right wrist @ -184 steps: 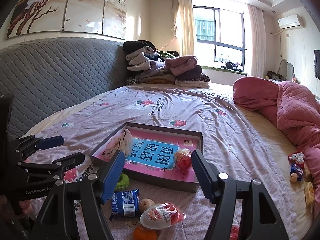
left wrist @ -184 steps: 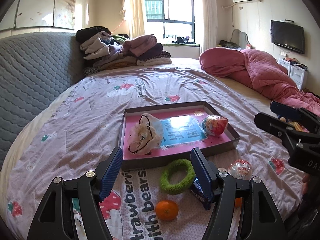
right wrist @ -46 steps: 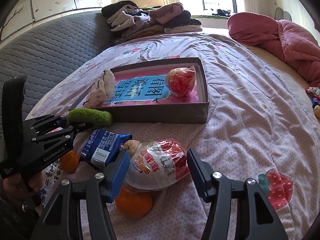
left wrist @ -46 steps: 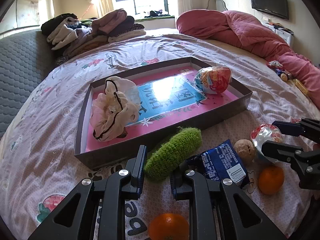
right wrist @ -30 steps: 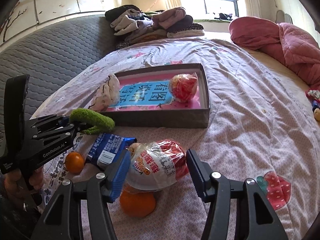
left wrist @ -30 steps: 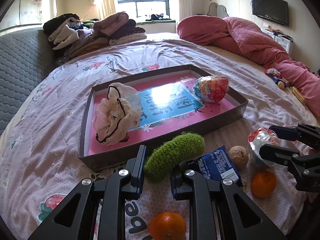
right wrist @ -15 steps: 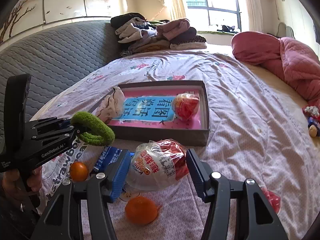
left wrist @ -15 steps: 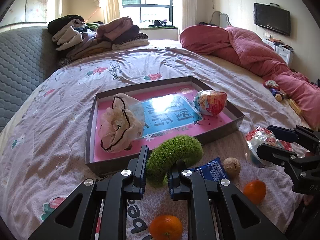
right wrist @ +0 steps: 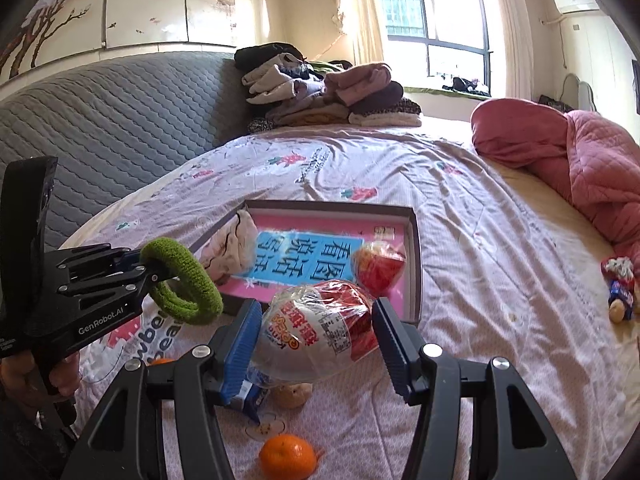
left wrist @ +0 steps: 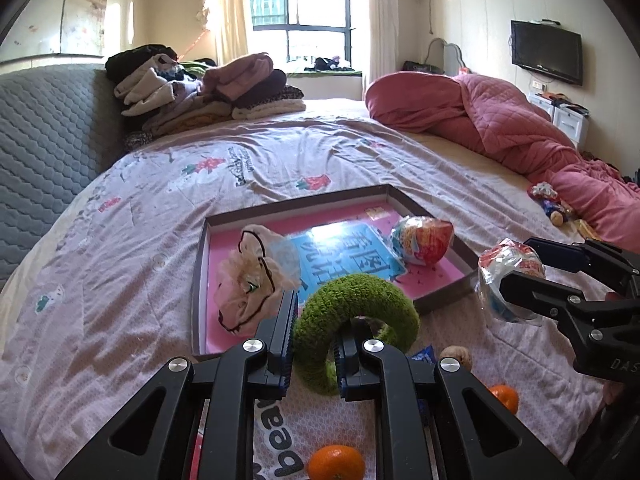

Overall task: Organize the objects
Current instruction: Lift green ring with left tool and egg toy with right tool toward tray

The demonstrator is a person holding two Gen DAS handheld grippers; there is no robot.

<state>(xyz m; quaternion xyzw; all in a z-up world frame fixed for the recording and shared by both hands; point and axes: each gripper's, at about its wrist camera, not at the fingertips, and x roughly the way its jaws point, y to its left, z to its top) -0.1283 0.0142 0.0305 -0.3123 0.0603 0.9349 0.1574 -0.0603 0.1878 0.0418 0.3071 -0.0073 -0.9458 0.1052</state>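
Observation:
My left gripper (left wrist: 314, 344) is shut on a green knitted ring (left wrist: 356, 300) and holds it up in front of the near edge of the shallow box (left wrist: 444, 304). My right gripper (right wrist: 316, 336) is shut on a wrapped egg-shaped toy (right wrist: 316, 328), lifted off the bed, near the box's front right corner (right wrist: 414, 312). The box has a pink floor and holds a cream scrunchie (left wrist: 250, 280) at the left and another wrapped egg toy (left wrist: 424, 236) at the right. The ring also shows in the right wrist view (right wrist: 182, 280).
Two oranges (left wrist: 336, 462) (left wrist: 504, 396), a walnut-like ball (left wrist: 456, 356) and a blue snack packet (left wrist: 424, 354) lie on the bedsheet below the grippers. A pink quilt (left wrist: 500, 128) lies at the right, folded clothes (left wrist: 208, 88) at the back, small toys (right wrist: 618, 284) at the far right.
Both grippers have risen and moved toward the box. The green ring and the wrapped egg toy came up off the sheet with them.

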